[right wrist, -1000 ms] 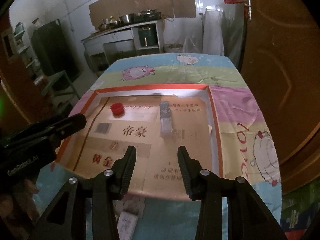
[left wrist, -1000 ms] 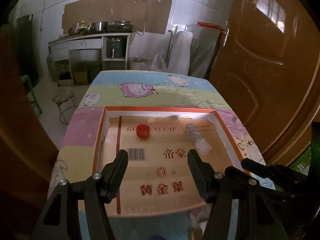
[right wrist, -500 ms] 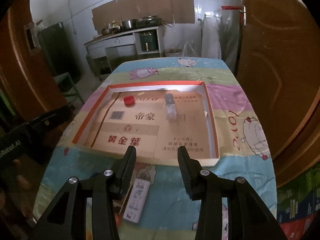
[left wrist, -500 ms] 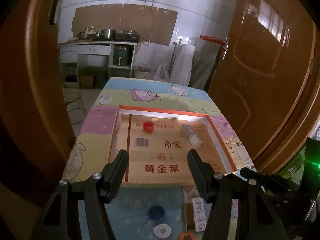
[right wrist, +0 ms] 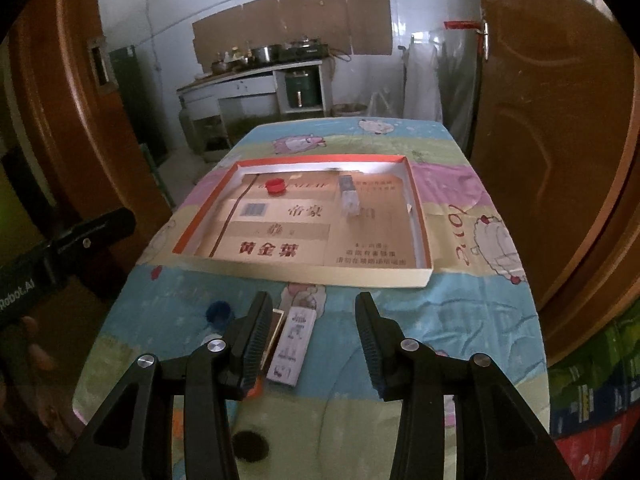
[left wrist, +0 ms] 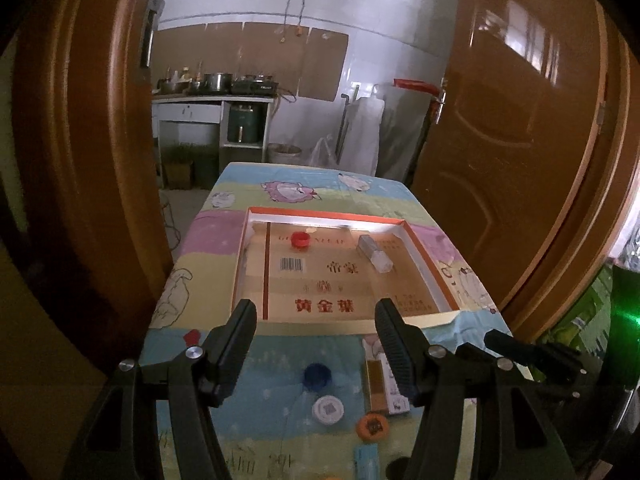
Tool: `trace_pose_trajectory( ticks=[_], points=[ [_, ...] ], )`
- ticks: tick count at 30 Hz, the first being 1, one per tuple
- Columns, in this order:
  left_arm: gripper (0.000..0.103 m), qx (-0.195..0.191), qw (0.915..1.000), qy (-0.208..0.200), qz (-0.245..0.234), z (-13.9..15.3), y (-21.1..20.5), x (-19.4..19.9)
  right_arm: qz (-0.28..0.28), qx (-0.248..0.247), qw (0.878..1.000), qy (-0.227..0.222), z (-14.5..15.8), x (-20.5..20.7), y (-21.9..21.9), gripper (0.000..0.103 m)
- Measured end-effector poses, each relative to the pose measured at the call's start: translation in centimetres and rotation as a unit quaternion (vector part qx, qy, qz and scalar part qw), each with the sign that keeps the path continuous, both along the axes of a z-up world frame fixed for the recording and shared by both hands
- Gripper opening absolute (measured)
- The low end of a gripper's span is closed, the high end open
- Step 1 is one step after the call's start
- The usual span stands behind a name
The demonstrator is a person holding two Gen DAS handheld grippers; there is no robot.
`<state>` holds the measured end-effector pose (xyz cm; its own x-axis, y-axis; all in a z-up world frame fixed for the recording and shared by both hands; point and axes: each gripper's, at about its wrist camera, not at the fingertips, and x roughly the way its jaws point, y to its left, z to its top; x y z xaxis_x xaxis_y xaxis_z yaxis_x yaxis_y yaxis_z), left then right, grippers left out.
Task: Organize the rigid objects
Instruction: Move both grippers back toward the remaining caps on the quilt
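A shallow orange-rimmed cardboard tray (left wrist: 428, 264) lies on the table, also seen in the right wrist view (right wrist: 420, 216). In it are a red cap (left wrist: 299, 239) (right wrist: 275, 185) and a clear rectangular case (left wrist: 374, 257) (right wrist: 348, 196). On the cloth in front of the tray lie a blue cap (left wrist: 317, 376) (right wrist: 218, 312), a white round cap (left wrist: 328, 410), an orange cap (left wrist: 373, 427) and a white and gold box (left wrist: 386, 388) (right wrist: 294, 344). My left gripper (left wrist: 315, 306) hangs open and empty above the caps. My right gripper (right wrist: 313, 298) is open and empty over the box.
The table wears a colourful cartoon cloth (right wrist: 460, 320). Brown doors (left wrist: 520, 160) stand close on both sides. A counter with pots (left wrist: 216, 88) is at the far wall. A small light blue item (left wrist: 366, 458) lies at the near edge.
Both grippers have drawn back from above the tray toward the near end of the table and risen a little. The caps and the box near the front edge have come into view.
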<state>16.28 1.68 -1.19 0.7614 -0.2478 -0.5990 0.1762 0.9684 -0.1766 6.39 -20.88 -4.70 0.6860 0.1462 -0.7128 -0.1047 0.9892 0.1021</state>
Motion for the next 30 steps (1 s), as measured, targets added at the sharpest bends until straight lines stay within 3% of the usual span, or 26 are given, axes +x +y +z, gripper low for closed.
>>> trace_pose_trajectory(
  ticks=[15,30],
  points=[
    [0.061,0.011,0.9996,-0.024,-0.008,-1.8,0.7,-6.5,0.016,-0.004,1.000,-0.009,-0.6,-5.8,1.1,0.044],
    [0.061,0.019,0.9992,0.010,-0.033,-7.4,0.2,-9.4,0.030,-0.010,1.000,-0.002,-4.2,-9.1,2.3,0.044]
  ],
)
